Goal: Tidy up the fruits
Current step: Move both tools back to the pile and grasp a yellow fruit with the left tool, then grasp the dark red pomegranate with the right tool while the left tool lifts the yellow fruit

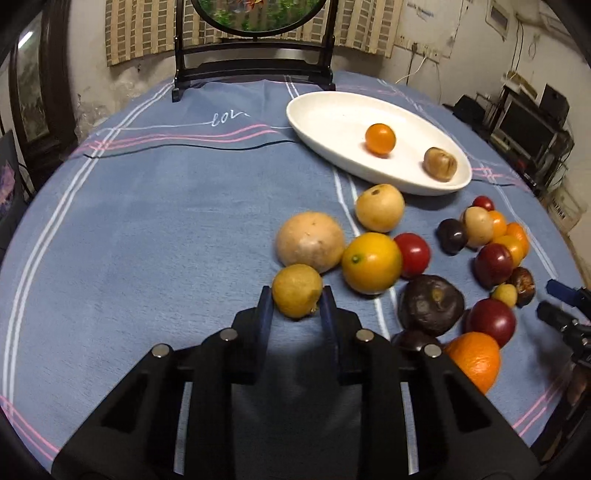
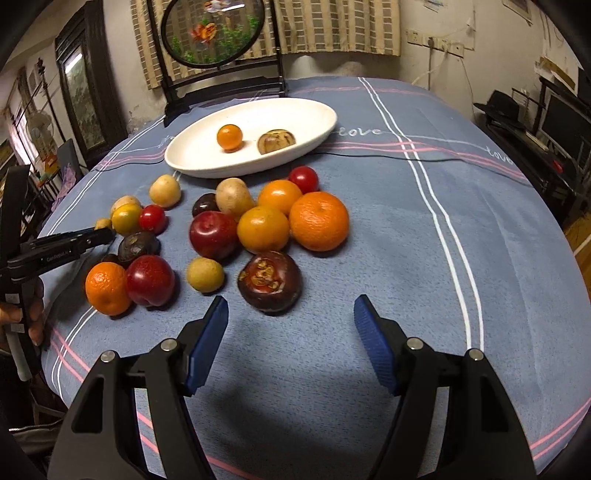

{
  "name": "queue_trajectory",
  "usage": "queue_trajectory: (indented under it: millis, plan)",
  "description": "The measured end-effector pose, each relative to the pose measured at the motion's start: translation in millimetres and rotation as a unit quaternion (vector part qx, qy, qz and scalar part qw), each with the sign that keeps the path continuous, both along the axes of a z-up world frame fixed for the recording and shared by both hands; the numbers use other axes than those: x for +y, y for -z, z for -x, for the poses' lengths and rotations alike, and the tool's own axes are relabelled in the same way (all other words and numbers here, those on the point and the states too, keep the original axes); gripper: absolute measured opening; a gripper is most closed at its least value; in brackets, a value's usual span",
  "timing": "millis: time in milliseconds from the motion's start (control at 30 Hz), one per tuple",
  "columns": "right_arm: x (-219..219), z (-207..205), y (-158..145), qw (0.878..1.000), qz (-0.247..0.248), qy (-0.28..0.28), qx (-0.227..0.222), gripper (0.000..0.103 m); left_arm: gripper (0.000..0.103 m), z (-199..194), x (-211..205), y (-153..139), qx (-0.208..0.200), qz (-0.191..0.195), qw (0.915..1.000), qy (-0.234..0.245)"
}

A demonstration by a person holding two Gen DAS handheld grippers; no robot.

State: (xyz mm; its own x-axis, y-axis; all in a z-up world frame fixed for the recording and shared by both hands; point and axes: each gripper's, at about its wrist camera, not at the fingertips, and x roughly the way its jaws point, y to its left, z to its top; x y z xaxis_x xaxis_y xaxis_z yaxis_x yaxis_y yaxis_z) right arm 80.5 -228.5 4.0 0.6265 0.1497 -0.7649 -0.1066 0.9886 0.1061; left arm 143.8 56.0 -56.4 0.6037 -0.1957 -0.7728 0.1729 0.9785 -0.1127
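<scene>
Black plastic arms of the left gripper (image 1: pixel 296 301) filled the bottom of the left wrist view, and its two dark fingers were pinched against the sides of a small round dull-yellow fruit (image 1: pixel 297 290) that sat on the blue cloth with white and pink stripes (image 1: pixel 166 229). Just beyond it lay a larger pale tan round fruit (image 1: pixel 310 242), touching a glossy yellow-orange citrus (image 1: pixel 371 263), with a red tomato-like fruit (image 1: pixel 413 254) tucked behind that. A wrinkled dark purple fruit (image 1: pixel 431 305) lay to the right of the gripper.

From the right wrist view, the right gripper (image 2: pixel 291 339) hung above the cloth with its blue ribbed pads (image 2: pixel 376 347) spread apart and nothing between them. Just ahead of it sat a dark maroon fruit with a scarred brown top (image 2: pixel 269 281), and near that a big dimpled orange (image 2: pixel 318 220) and a shiny red plum-like fruit (image 2: pixel 213 234) lay in the main cluster, all resting on the cloth.

Farther back stood a white oval ceramic dish (image 2: pixel 314 110). It held a small round orange fruit (image 2: pixel 229 137) and a brownish mottled fruit (image 2: pixel 276 141), apart from each other. Behind the dish rose a dark wooden stand with a round painted screen (image 2: pixel 214 33).
</scene>
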Motion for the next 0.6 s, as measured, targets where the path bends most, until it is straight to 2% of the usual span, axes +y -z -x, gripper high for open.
queue_trajectory:
  millis: [100,267,367,433,467,533,600]
  plan:
    - [9.2,-5.8,2.4,0.999,0.034,-0.005,0.009,0.071,0.026,1.5,-3.0,1.7,0.004,-0.001,1.0000,-0.001]
    - [22.8,-18.2,9.0,0.998,0.063,-0.016,0.022,0.071,0.026,-0.4,-3.7,2.8,0.007,0.002,1.0000,0.001]
    - [27.9,-27.5,12.1,0.997,0.069,-0.013,0.028,0.064,0.026,1.0,-3.0,3.1,0.007,0.002,1.0000,0.001]
    - [30.7,-33.7,15.6,0.996,0.077,-0.010,0.034,0.057,0.026,0.9,-2.9,3.1,0.007,0.002,1.0000,0.001]
    - [31.6,-35.7,16.1,0.997,0.069,-0.015,0.035,0.048,0.026,1.5,-2.7,3.3,0.007,0.002,1.0000,0.001]
    - [31.5,-35.6,15.2,0.997,0.069,-0.012,0.033,0.044,0.026,1.4,-2.8,3.3,0.007,0.002,1.0000,0.001]
    - [29.5,-34.8,14.7,0.998,0.059,-0.008,0.030,0.044,0.027,1.4,-2.9,3.2,0.007,0.000,1.0000,0.001]
